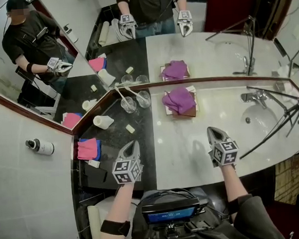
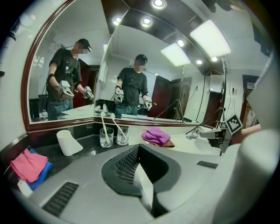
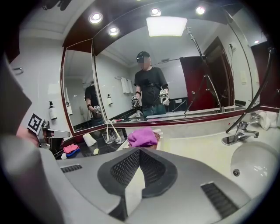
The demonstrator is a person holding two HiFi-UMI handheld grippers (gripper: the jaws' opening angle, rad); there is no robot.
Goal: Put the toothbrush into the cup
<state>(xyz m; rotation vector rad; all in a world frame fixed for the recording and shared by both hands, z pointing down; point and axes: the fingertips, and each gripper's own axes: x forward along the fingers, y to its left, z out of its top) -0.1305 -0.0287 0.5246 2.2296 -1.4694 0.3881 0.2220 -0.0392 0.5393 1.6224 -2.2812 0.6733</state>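
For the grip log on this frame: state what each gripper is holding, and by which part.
Nothing is held: the left gripper and the right gripper both have their jaws shut and empty.

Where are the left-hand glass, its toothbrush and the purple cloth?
Left-hand glass (image 2: 110, 140): left gripper view, lower wall.
Its toothbrush (image 2: 104, 126): left gripper view, handle.
Purple cloth (image 2: 155, 135): left gripper view, top fold.

No readable text or numbers; only wordless square markers on left tongs (image 1: 132, 143) and right tongs (image 1: 215, 130)
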